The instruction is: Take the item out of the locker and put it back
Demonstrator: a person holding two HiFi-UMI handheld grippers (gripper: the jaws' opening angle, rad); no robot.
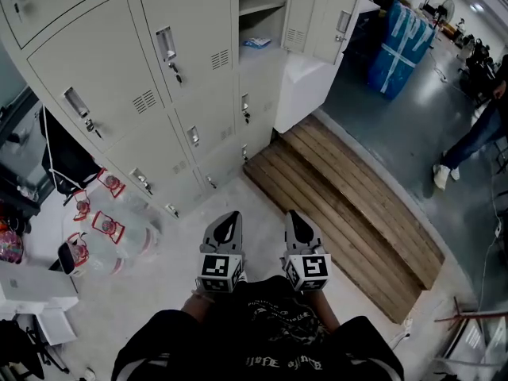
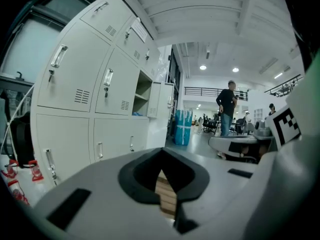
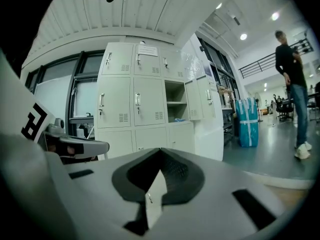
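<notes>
One blue item flat in open locker, lengthwise across.

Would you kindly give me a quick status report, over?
Left gripper shut, empty. Right gripper shut, empty. Blue item inside open locker. Wooden pallet on floor before it.

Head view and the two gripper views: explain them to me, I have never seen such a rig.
A person holds a two-jaw gripper in each hand. The head view looks down from the person's head at the left gripper and the right gripper. Each gripper view comes from a camera riding on that gripper, looking along its jaws. Both pairs of jaws are together and hold nothing. Ahead stand pale lockers; one compartment is open, with a blue item on its shelf. On the floor lie wooden planks and clear plastic bottles.
</notes>
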